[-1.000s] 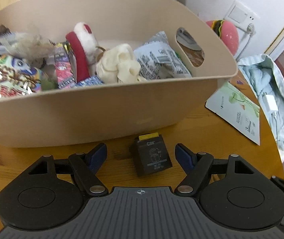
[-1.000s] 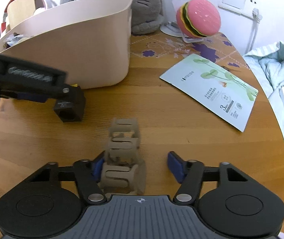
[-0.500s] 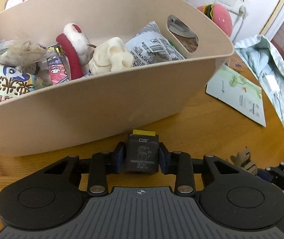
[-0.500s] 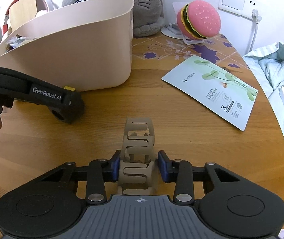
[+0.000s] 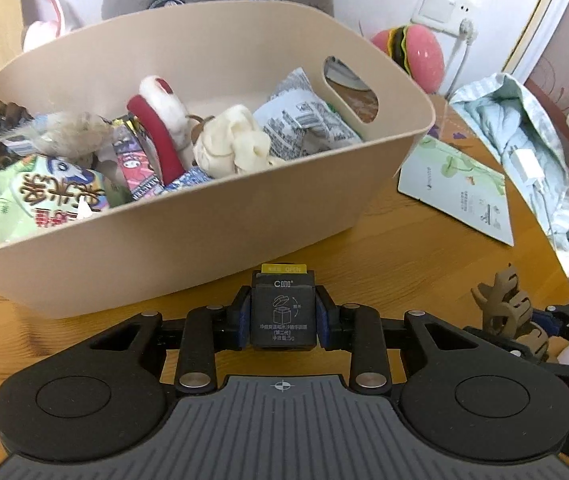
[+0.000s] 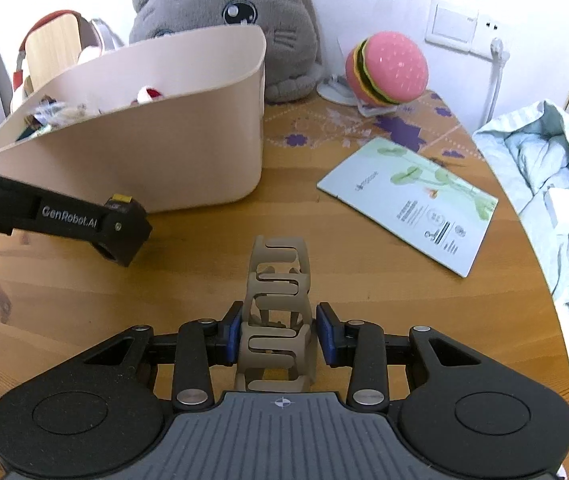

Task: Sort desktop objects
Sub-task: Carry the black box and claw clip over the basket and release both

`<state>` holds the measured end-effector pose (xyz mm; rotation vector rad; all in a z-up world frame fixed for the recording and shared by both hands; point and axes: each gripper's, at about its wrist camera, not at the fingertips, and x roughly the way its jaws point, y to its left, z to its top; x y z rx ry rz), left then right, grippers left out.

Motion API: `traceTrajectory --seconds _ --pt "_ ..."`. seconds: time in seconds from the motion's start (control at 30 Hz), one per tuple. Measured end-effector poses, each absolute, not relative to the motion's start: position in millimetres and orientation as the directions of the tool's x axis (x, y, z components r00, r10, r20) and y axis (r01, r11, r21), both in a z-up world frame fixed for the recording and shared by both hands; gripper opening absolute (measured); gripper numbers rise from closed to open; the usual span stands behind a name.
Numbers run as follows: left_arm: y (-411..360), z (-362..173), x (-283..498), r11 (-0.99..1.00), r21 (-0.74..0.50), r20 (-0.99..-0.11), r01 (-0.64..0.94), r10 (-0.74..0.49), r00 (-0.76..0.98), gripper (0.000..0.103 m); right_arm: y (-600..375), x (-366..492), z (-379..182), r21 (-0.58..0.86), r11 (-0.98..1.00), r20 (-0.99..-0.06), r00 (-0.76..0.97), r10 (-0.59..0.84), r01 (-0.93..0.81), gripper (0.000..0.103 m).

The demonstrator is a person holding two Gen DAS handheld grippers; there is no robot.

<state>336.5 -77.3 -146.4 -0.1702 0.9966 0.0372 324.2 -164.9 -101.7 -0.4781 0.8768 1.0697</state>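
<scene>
My left gripper is shut on a small black box with a yellow tab, held just above the wooden table in front of the beige basket. The basket holds snack packets and small plush items. My right gripper is shut on a tan hair claw clip, lifted above the table. The clip also shows at the right of the left wrist view. The left gripper with the box shows in the right wrist view, close to the basket.
A pale green leaflet lies on the round wooden table to the right. A burger-shaped toy and a grey plush cat stand behind. Light blue cloth lies beyond the table's right edge.
Both grippers closed, the left on the black box and the right on the hair clip. Both have since risen from the table with their objects.
</scene>
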Motion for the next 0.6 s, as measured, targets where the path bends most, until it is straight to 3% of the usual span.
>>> traceTrajectory --seconds 0.6 --pt "-56.1 -85.4 300.1 0.985 -0.154 -0.785 -0.083 -0.071 0.616 0.032 -173.3 323.4 -42.8 0.074 0.436 -0.727 0.251 0.639 -0.897 0.035"
